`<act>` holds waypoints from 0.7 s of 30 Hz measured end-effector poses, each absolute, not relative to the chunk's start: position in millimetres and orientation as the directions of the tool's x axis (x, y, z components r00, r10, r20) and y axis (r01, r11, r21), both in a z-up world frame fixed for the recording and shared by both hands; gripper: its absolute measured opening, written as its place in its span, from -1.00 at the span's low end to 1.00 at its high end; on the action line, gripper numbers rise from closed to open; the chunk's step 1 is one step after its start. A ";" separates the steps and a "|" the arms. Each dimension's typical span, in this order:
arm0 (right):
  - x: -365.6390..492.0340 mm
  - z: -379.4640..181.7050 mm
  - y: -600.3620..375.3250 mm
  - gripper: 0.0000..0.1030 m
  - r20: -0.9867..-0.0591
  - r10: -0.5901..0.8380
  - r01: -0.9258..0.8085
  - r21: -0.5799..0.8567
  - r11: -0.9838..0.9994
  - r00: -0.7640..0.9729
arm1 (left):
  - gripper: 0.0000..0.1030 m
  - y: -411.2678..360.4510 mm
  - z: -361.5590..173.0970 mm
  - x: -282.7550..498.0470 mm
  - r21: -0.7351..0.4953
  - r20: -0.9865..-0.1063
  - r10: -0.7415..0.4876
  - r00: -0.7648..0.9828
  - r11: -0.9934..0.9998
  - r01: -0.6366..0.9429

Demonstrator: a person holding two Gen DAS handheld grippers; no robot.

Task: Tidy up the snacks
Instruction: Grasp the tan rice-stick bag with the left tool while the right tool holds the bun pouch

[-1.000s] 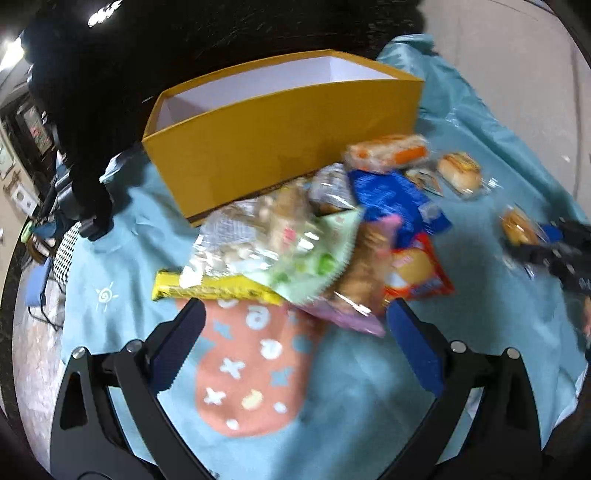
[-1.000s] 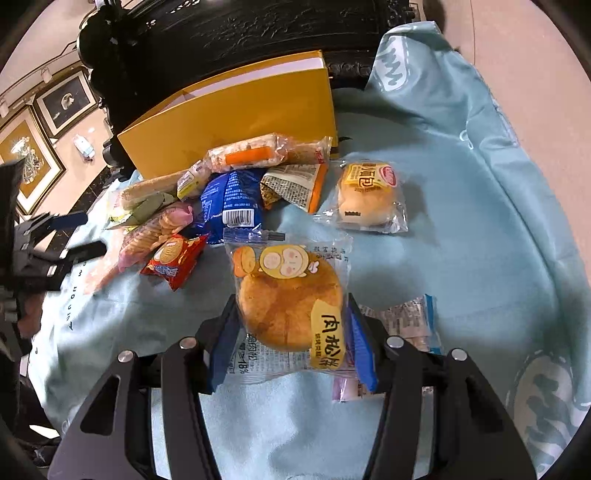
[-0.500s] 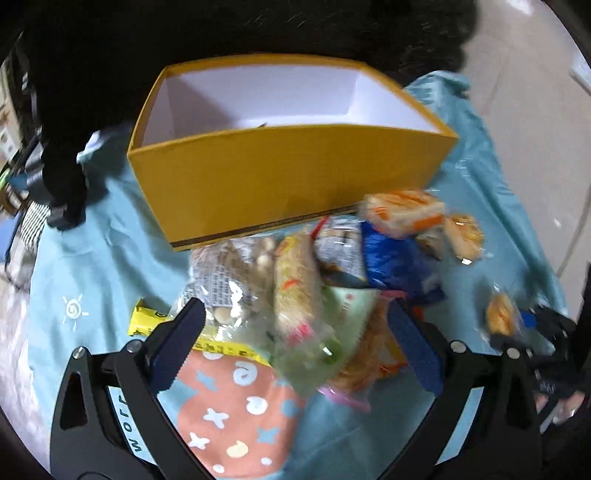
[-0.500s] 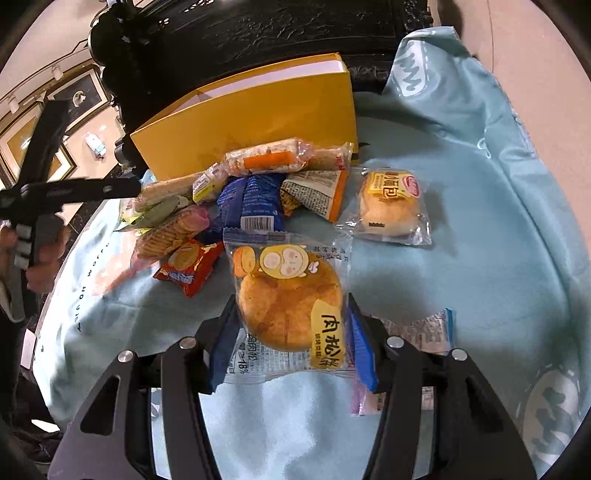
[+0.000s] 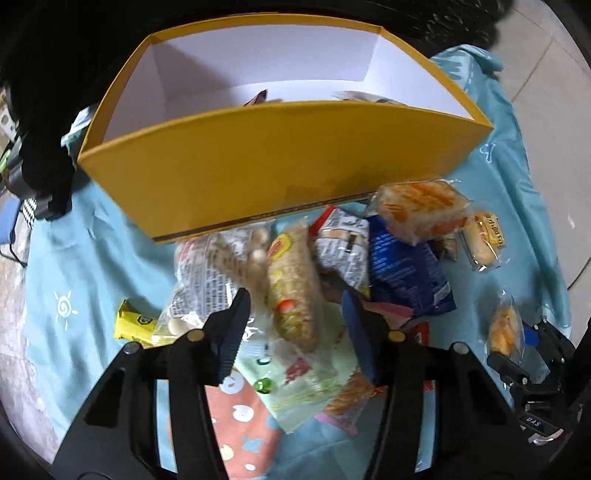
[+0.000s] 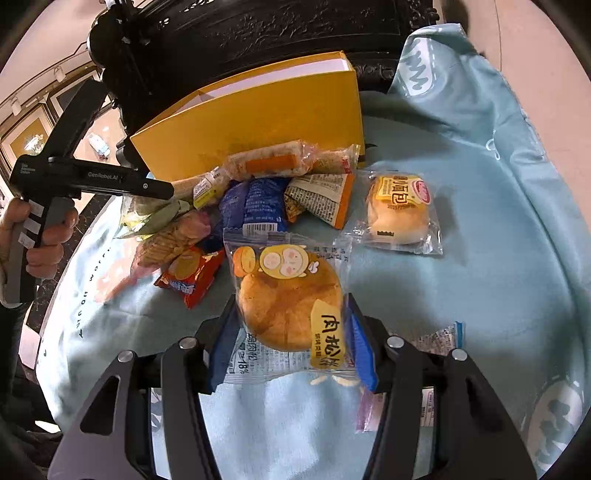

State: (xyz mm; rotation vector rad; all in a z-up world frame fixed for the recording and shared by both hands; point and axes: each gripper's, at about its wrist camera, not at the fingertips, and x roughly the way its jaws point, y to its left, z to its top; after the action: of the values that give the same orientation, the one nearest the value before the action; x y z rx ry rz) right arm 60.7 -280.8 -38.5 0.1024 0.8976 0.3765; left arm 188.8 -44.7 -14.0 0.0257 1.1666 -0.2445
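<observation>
cloth: light-blue printed tablecloth over tabletop | furniture: dark carved wood beyond far edge | wall: framed pictures far-left

Yellow box, upper centre: 1. Wrapped round buns: 2, one large at lower centre, one small at centre right. Blue packet: 1. Red packet: 1. Light blue cloth: 1. Heaped packets at centre left overlap; exact count cannot be told.

"GenRobot.AI" on left claw, "18%" on bun wrapper
</observation>
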 end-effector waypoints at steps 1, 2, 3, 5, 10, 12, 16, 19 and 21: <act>60.7 -39.0 -280.8 0.08 -0.743 0.363 -0.278 0.244 0.929 0.562 | 0.02 -48.5 -15.3 189.7 -0.094 -0.916 -0.168 0.364 0.973 0.211; 60.5 -39.4 -280.9 0.08 -0.744 0.363 -0.278 0.244 0.929 0.561 | 0.02 -51.4 -18.5 191.8 -0.078 -0.923 -0.150 0.354 0.975 0.210; 60.5 -39.9 -281.5 0.08 -0.744 0.364 -0.277 0.246 0.929 0.560 | 0.02 -49.5 -21.5 194.4 -0.072 -0.928 -0.141 0.345 0.976 0.206; 60.2 -39.9 -282.7 0.08 -0.743 0.367 -0.275 0.251 0.928 0.559 | -0.07 -49.7 -25.1 197.5 -0.076 -0.931 -0.140 0.338 0.978 0.195; 58.7 -37.4 -285.9 0.08 -0.737 0.371 -0.273 0.257 0.927 0.565 | -0.46 -39.8 -32.0 206.8 -0.105 -0.932 -0.155 0.327 0.980 0.167; 57.6 -36.4 -286.3 0.08 -0.735 0.372 -0.274 0.258 0.927 0.567 | -0.48 -41.4 -29.3 202.1 -0.081 -0.928 -0.140 0.344 0.981 0.179; 54.9 -32.3 -284.0 0.08 -0.733 0.369 -0.279 0.249 0.927 0.571 | -0.49 -46.3 -16.8 181.1 -0.029 -0.908 -0.110 0.405 0.979 0.200; 52.7 -24.6 -280.2 0.08 -0.726 0.368 -0.288 0.239 0.927 0.581 | -0.49 -40.2 -2.2 165.8 -0.055 -0.891 -0.140 0.432 0.978 0.203; 51.9 -18.0 -275.8 0.08 -0.720 0.367 -0.294 0.232 0.927 0.589 | -0.48 -36.2 8.1 155.1 -0.058 -0.877 -0.150 0.457 0.976 0.209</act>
State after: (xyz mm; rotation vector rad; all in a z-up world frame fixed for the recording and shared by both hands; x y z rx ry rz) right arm 51.9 -275.8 -18.0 0.0913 0.8585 0.3851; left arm 155.1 -36.2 8.1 0.0611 1.0738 -0.2217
